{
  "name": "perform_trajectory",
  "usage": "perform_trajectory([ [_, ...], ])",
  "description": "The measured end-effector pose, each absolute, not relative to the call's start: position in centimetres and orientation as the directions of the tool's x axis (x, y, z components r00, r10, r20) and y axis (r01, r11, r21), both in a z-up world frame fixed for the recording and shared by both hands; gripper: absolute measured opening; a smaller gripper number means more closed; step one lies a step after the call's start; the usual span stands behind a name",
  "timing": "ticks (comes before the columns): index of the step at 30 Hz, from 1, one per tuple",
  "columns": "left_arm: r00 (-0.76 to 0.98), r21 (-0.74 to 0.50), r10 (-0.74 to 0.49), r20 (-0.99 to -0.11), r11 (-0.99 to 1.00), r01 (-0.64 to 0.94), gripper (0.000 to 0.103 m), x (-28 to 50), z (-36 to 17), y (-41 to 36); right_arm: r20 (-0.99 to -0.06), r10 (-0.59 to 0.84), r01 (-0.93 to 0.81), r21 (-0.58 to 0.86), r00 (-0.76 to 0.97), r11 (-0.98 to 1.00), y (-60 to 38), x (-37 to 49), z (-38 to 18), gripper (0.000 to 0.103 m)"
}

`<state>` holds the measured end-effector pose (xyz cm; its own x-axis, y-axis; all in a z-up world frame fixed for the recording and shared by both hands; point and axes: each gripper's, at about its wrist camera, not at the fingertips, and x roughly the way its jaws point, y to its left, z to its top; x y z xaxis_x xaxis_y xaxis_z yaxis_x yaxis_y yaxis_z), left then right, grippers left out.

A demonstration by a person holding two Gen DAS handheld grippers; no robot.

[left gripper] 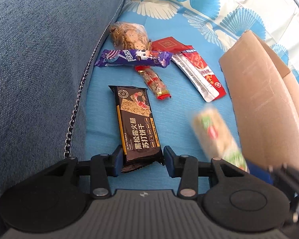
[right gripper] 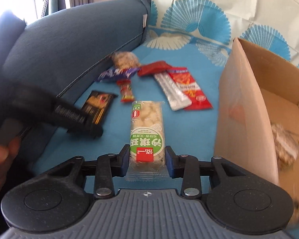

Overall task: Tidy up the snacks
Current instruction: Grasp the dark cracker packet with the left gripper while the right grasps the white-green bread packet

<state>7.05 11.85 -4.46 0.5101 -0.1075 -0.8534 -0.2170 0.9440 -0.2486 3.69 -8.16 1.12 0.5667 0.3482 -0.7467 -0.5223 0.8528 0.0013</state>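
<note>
Mostly glossy rectangular packets (left gripper: 138, 123) (crinkly film) beside matte cardboard box (right gripper: 247, 107).

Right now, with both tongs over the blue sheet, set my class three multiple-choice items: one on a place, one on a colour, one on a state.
1. Seen from the right tongs, where does the cardboard box stand relative to the red sachet?
A. to its left
B. to its right
C. on top of it

2. What colour is the long wrapper lying just in front of the biscuit bag?
A. purple
B. green
C. yellow

3. What do the right tongs hold?
A. nothing
B. a black cracker pack
C. the green-label pack

Answers:
1. B, the box fills the right side of that view.
2. A, its foil is purple.
3. C, the tongs clamp that pack's two sides.
</note>
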Motion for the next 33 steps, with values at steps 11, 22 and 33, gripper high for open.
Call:
perform_trajectory([
  [11, 0.413, -0.349, -0.269, -0.87, 0.928, -0.13, 0.047, 5.0, -4.6, 10.3, -0.739, 0.412, -0.587, 0.028, 0.533, 0.809, -11.9, -1.9, -0.4, 0.042],
  [22, 0.444, -0.256, -0.168, -0.88, 0.956, -0.146, 0.063, 5.5, -4.8, 8.0, -0.713, 0.461, -0.589, 0.083, 0.529, 0.804, -11.8, -0.5, -2.9, 0.059],
  [33, 0.465, -0.144, -0.064, -0.883, 0.98, -0.137, 0.062, 6.5, -5.0, 6.6, -0.701, 0.452, -0.564, 0.086, 0.552, 0.821, -12.1, -0.1, -3.4, 0.038],
])
